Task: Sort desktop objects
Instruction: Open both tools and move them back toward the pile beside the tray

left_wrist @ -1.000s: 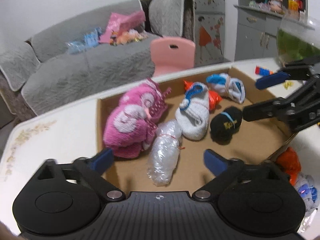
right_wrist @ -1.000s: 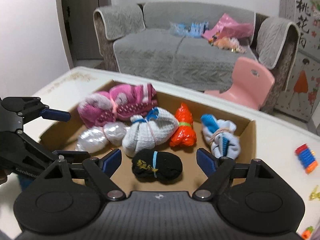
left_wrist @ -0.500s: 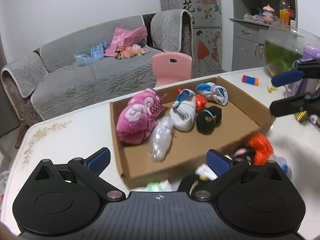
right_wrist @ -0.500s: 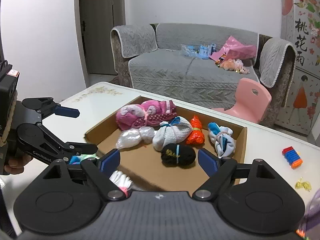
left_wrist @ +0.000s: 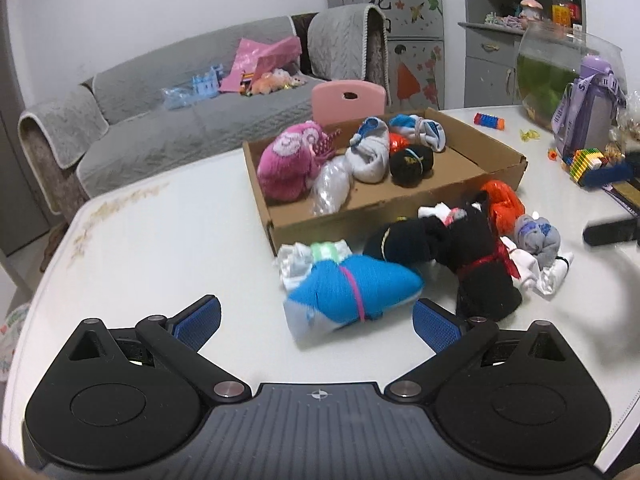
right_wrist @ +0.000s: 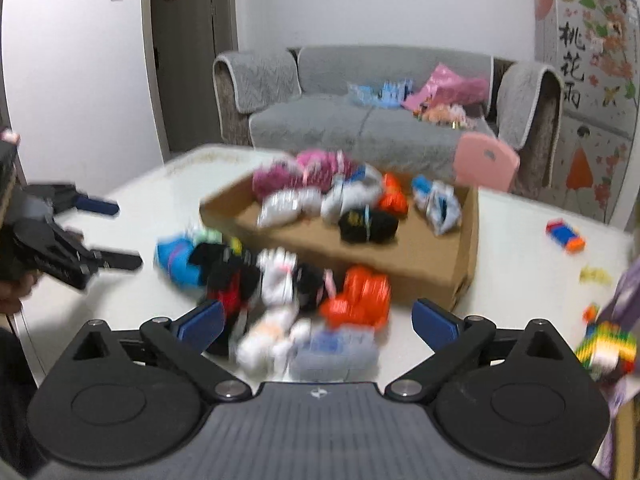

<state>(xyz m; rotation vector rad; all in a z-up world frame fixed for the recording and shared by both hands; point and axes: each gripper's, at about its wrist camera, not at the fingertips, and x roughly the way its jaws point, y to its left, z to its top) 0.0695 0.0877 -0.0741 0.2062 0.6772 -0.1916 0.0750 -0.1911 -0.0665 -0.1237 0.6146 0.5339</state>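
Brown cardboard tray (left_wrist: 460,184) on white table (left_wrist: 168,248), far side of the tabletop, holding rolled sock bundles: pink fuzzy bundle (left_wrist: 286,166) at tray's left end, clear-wrapped silver bundle (left_wrist: 330,190) beside it, white bundle with blue tie (left_wrist: 370,154), black bundle with blue band (left_wrist: 411,159), orange bundle (left_wrist: 397,143) behind, blue-and-white bundle (left_wrist: 424,130) at the back.

Unsorted heap on bare table just in front of tray: bright blue bundle with pink band (left_wrist: 352,294) nearest, white-and-green bundle (left_wrist: 312,256) touching it, black bundle (left_wrist: 400,240), tall black bundle with red tie (left_wrist: 480,264), orange plastic-wrapped bundle (left_wrist: 502,204) against tray wall, grey bundle (left_wrist: 536,236), white bundles underneath.

Left gripper (left_wrist: 316,318) spread wide over table, nothing between the pads, blue bundle lying just ahead of the tips. Right gripper (right_wrist: 316,318) opening, close to fullest spread, above near edge of heap; pads not pressing on anything. Right view motion-blurred.

Further out: colourful cube (left_wrist: 586,162) and purple bottle (left_wrist: 588,108) at right of table, fish bowl (left_wrist: 560,68) behind, grey sofa (left_wrist: 192,120) and pink chair (left_wrist: 348,100) beyond.
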